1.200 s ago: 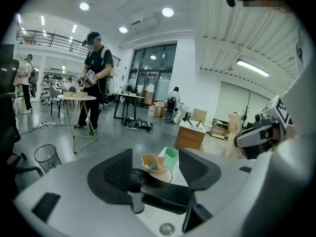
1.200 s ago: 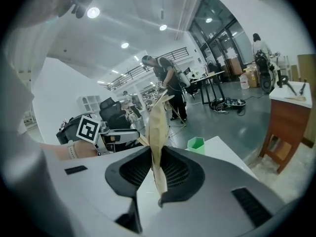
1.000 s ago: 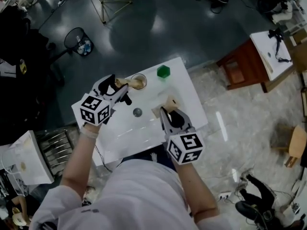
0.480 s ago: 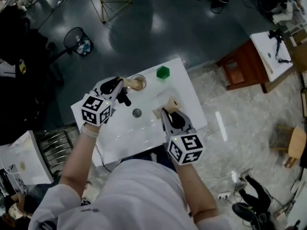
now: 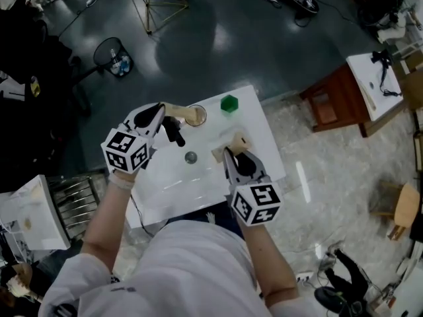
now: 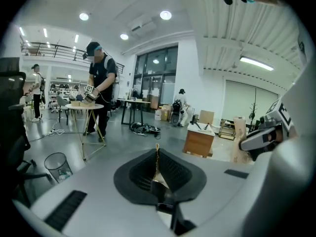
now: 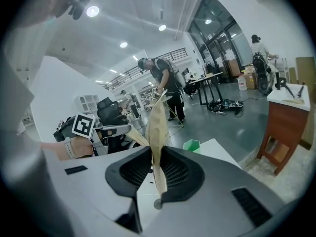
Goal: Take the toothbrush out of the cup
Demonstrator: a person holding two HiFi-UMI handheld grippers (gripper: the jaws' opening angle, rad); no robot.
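My left tool is shut tight on the toothbrush. The thin brown handle sits right between the two jaws. The toothbrush sticks out from my tool toward the cup, and its far end is at the cup's rim. I cannot tell if that end is inside the cup or just over it. The cup stands near the back edge of the white counter. It looks see-through, with something brown in it.

My right tool is shut too. It pinches a thin brown piece that stands up tall between the jaws. I cannot tell what this piece is. It is on the right side of the counter, apart from the cup.

A green block sits near the back of the counter, just to the right of the cup. A little gray round thing lies in the middle of the counter, between my two tools.
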